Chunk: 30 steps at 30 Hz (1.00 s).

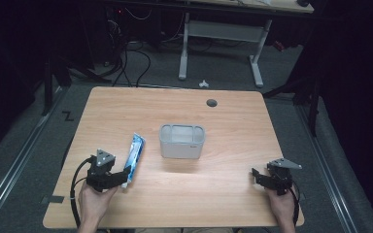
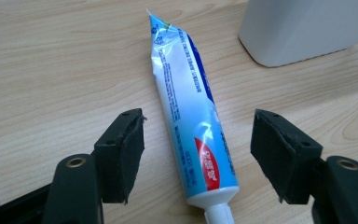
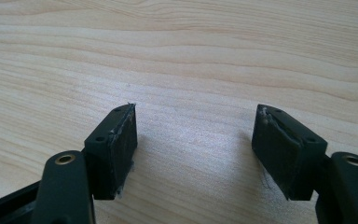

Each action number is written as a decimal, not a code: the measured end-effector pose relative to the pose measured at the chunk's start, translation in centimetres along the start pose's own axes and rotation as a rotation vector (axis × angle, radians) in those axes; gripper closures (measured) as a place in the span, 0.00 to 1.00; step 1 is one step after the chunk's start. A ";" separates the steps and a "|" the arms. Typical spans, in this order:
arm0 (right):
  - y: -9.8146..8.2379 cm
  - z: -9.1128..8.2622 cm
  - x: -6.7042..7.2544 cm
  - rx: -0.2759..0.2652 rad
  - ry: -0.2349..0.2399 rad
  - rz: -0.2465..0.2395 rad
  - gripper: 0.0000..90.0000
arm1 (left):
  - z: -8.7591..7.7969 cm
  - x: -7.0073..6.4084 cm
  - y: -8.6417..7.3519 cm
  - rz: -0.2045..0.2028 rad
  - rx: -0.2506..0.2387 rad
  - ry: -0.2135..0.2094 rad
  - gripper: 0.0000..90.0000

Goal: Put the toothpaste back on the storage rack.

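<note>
Bin [image 1: 182, 141] sits mid-table [image 1: 233, 121]. Tube [image 1: 135, 156] lies left of bin; left gripper [image 1: 122, 178] at its near end; right gripper [image 1: 255, 175] near-right.

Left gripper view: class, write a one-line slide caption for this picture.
Open left gripper straddling a blue toothpaste tube lying on the wooden table.

Pale wood-grain table [image 1: 233, 194] — matt; glossy plastic toothpaste tube [image 2: 191, 116]; smooth matt plastic container [image 1: 182, 141].
</note>
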State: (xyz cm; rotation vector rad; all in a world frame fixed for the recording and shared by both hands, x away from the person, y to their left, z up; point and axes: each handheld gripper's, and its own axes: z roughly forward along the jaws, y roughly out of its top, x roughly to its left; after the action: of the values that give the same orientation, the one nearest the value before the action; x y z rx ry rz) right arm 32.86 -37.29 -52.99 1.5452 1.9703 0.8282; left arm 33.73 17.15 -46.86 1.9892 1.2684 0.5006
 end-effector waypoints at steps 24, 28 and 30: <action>0.0 0.0 0.0 0.001 0.003 -0.001 0.34 | 3.5 0.7 4.7 0.012 0.109 0.021 0.41; 0.0 0.0 0.0 0.002 0.003 0.003 0.34 | 4.4 0.8 5.3 -0.001 0.132 0.012 0.39; 0.0 0.0 0.1 0.002 0.003 0.003 0.34 | 4.9 0.9 5.6 -0.006 0.146 0.019 0.38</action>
State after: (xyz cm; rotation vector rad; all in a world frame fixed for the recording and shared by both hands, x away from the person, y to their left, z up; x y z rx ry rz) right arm 32.85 -37.24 -52.97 1.5500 1.9721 0.8305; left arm 40.77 14.72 -46.07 2.1051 1.3557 0.4355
